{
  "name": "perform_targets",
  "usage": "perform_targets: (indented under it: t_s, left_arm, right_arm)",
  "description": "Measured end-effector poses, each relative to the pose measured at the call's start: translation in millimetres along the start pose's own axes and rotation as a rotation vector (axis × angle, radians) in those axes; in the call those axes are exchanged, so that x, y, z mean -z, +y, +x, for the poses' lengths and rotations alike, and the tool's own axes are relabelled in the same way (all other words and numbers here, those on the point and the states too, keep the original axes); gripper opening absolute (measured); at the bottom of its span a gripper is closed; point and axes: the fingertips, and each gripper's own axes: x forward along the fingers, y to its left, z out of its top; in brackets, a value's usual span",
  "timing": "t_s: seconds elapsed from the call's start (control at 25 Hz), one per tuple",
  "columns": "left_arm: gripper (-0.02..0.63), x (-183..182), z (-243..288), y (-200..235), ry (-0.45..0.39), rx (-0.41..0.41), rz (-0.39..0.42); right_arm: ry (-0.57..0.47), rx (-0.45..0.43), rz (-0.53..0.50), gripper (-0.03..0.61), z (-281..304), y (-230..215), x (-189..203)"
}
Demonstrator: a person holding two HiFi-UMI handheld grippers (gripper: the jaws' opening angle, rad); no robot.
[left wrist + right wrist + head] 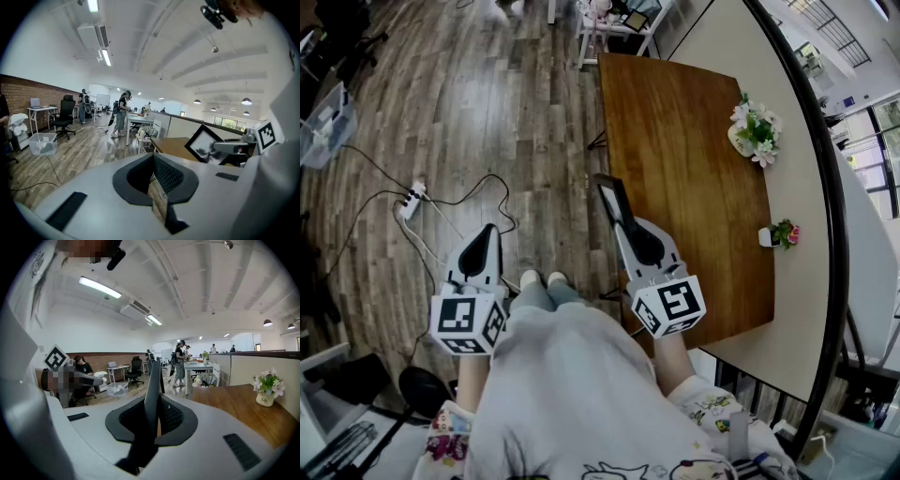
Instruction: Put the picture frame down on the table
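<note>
The picture frame (613,204) is black and thin. It stands on edge in my right gripper (630,230), which is shut on its lower part just off the near left edge of the brown wooden table (694,159). In the right gripper view the frame (153,376) rises edge-on between the jaws of that gripper (151,420). From the left gripper view, the frame's glass face (205,141) shows above the table (171,146). My left gripper (486,242) hangs over the floor to the left, shut with nothing in it (157,185).
A white pot of flowers (754,131) stands at the table's far right edge, and a small flower pot (778,234) at its near right. A power strip with cables (412,199) lies on the wooden floor, with a plastic box (323,122) further left. A small white table (619,28) stands beyond.
</note>
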Motion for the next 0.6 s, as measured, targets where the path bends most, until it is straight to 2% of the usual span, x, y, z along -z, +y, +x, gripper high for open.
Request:
perform_targets:
  t_s: [0.32, 0.6]
  left_arm:
    - [0.003, 3, -8, -7, -0.004, -0.026, 0.025]
    - [0.003, 1, 3, 17, -0.006, -0.024, 0.017]
  right_arm:
    - [0.015, 0.018, 0.050, 0.046, -12, -10, 4]
    - [0.015, 0.006, 0.061, 0.046, 16, 1, 4]
